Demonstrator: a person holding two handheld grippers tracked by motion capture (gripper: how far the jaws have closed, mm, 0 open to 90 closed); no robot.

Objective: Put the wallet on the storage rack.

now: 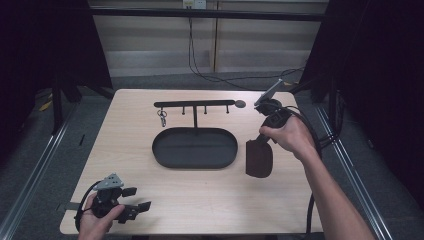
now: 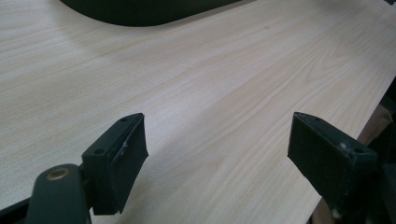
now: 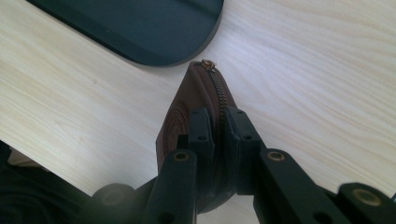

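The right gripper (image 1: 263, 134) has its jaws pinched tight on the zipped edge of a brown pouch (image 1: 259, 158), which hangs from them just above the table (image 1: 125, 165), close beside the right end of the tray (image 1: 195, 148). In the right gripper view the pouch (image 3: 187, 116) sits edge-up between the two pads, its zip running up to a small brass pull. The black oval tray looks to hold nothing, though its dark floor is hard to read. Behind it stands a black rack (image 1: 195, 105) with pegs, a key ring (image 1: 162, 117) hanging from the left one. The left gripper (image 1: 134, 201) rests near the table's front left corner, jaws wide apart over bare wood.
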